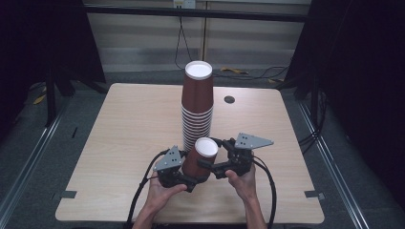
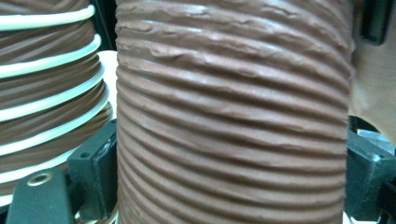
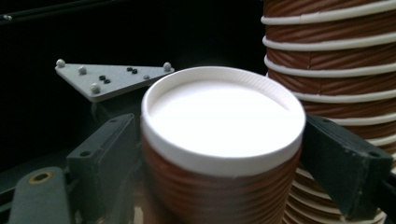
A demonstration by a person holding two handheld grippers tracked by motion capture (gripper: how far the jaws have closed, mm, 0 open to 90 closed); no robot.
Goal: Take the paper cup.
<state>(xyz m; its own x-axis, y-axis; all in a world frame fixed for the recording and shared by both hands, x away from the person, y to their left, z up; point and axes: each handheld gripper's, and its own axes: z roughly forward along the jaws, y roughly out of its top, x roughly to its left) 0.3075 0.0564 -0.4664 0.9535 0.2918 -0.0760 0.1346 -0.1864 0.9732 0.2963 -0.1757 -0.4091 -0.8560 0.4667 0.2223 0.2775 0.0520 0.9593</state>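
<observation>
Pale wooden table (image 1: 119,143), ribbed brown paper cup (image 1: 200,162) (white base up).

One stack of cups (image 1: 197,107), one single cup (image 1: 201,160) and one table (image 1: 119,143).

- Your left gripper (image 1: 191,179), low and angled inward, jaws clamped against both sides of the cup (image 1: 201,160).
- Your right gripper (image 1: 213,157), held opposite, jaws flanking that cup just under its white rim.

Left claw (image 1: 191,177), right claw (image 1: 210,167): black bodies, grey three-cornered plates, black trailing cables; forearms bare.
</observation>
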